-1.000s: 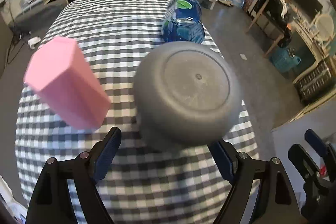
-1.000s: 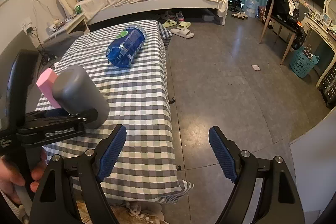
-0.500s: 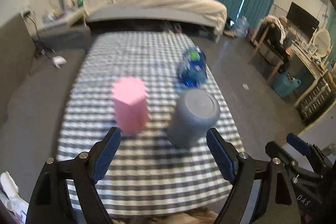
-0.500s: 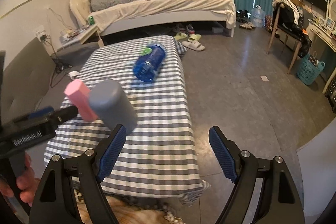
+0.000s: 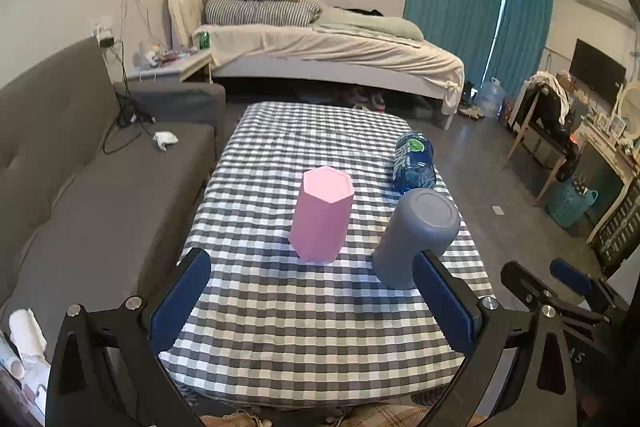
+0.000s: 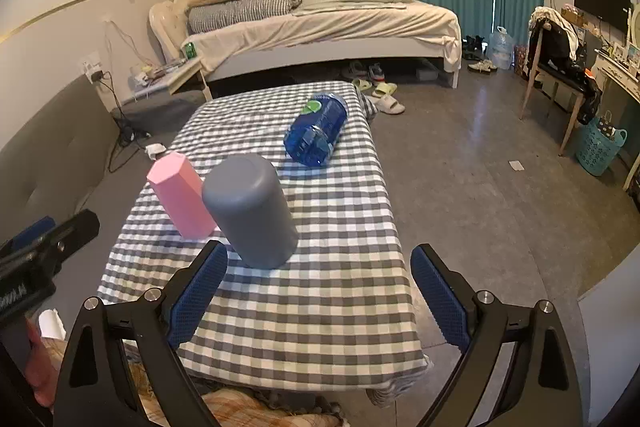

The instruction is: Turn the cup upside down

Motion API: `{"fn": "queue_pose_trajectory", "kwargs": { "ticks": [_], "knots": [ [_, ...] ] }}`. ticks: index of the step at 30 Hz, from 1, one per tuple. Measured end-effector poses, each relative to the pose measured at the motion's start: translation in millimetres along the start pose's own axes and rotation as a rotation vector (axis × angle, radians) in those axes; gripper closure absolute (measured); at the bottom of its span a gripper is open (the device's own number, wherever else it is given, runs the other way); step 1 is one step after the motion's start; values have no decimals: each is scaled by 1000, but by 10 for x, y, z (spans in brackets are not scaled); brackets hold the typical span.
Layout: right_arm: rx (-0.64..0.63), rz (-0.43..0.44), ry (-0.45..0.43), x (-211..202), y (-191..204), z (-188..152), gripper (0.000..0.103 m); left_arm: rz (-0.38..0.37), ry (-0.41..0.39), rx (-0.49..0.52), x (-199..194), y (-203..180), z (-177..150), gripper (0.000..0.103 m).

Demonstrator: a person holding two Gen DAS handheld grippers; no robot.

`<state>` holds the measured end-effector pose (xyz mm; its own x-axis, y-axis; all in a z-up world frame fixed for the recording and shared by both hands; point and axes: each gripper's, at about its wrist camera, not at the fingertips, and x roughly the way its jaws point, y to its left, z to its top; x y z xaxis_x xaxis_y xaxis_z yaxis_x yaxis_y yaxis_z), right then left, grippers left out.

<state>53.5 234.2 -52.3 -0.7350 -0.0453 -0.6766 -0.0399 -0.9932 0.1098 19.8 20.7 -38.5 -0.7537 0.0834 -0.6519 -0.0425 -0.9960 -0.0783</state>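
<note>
A grey cup (image 5: 416,235) stands upside down, base up, on the checked tablecloth (image 5: 304,311); it also shows in the right wrist view (image 6: 252,211). A pink hexagonal cup (image 5: 322,213) stands upside down to its left, also in the right wrist view (image 6: 180,201). My left gripper (image 5: 312,301) is open and empty, drawn back above the table's near end, its right finger just in front of the grey cup. My right gripper (image 6: 318,291) is open and empty, near the table's front right part. The left gripper shows at the left edge of the right wrist view (image 6: 44,247).
A blue water bottle (image 5: 414,163) lies on its side at the table's far right. A grey sofa (image 5: 80,187) runs along the left. A bed (image 5: 320,55) stands behind the table. Bare floor, a chair (image 6: 560,63) and a teal basket (image 6: 600,147) are to the right.
My left gripper has let go of the grey cup, which now stands base up on the cloth, and has pulled back and up. The right gripper has shifted left toward the table.
</note>
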Motion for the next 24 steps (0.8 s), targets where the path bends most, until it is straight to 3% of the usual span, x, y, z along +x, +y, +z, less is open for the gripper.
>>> {"fn": "queue_pose_trajectory", "kwargs": {
  "ticks": [5,24],
  "knots": [
    [6,-15,-26,13,12,-16,7,19,1,60,35,-109,-19,0],
    [14,-38,-21,35,-31,-58,7,36,0,59,42,-92,-42,0]
  ]
}}
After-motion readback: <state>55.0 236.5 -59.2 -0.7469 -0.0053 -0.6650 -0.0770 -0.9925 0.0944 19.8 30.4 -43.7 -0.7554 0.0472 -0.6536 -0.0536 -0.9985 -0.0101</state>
